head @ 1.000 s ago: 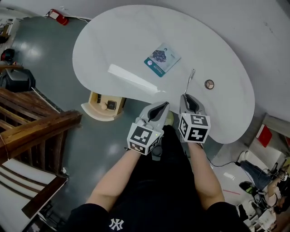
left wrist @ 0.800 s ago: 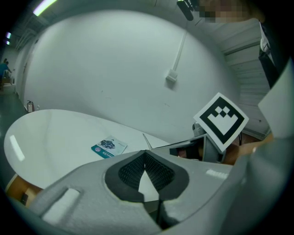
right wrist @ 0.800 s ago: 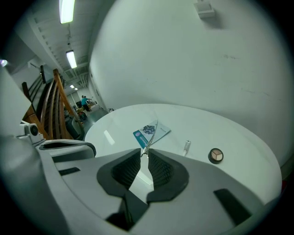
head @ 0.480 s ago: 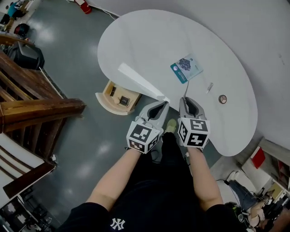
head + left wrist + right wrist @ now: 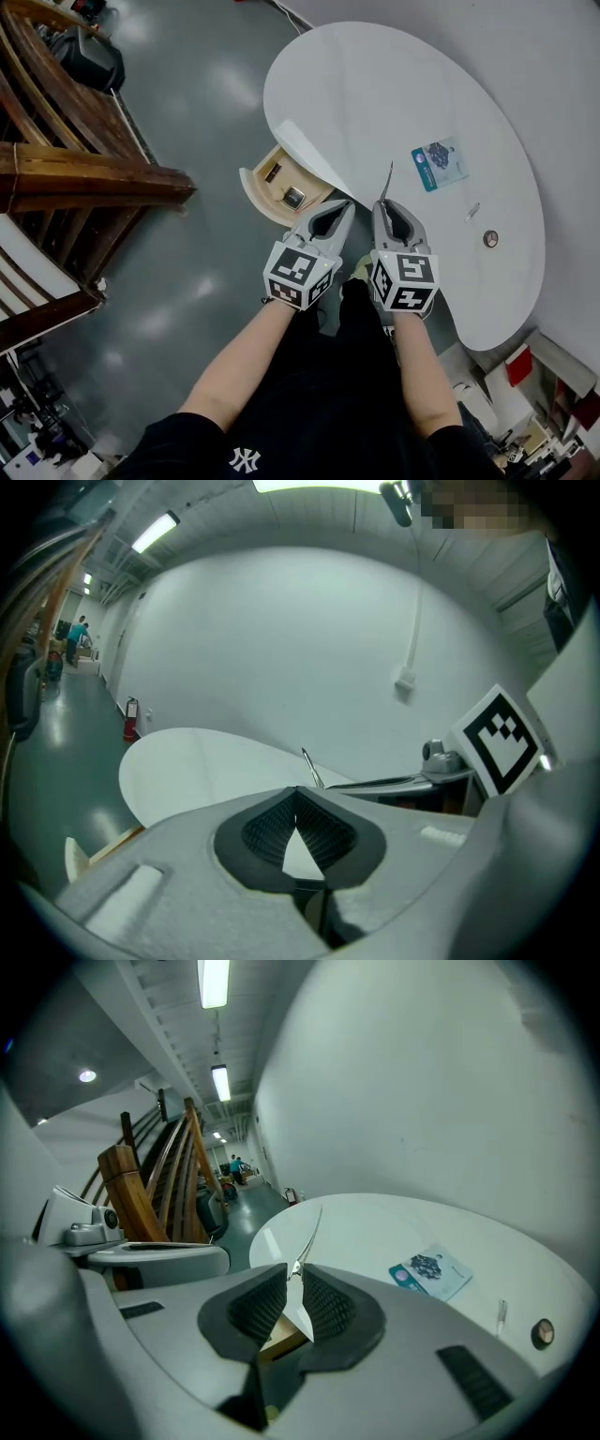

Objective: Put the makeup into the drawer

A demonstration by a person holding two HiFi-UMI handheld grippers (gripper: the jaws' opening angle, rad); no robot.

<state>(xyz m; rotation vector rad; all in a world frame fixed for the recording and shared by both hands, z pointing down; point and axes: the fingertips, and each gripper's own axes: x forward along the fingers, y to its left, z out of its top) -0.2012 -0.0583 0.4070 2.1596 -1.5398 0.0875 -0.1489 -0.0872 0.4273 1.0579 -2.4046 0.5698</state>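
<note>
Slim metal tool (image 5: 309, 1237) in right claw (image 5: 292, 1274); left claw (image 5: 298, 789) closed, empty; drawer (image 5: 255, 192) half-hidden.

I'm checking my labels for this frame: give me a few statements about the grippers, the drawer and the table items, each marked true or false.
1. The right gripper grips a thin metal tool. True.
2. The drawer is shut. False: it is open, with things inside.
3. The teal packet lies in the drawer. False: it lies on the white table.
4. The left gripper holds nothing. True.
</note>
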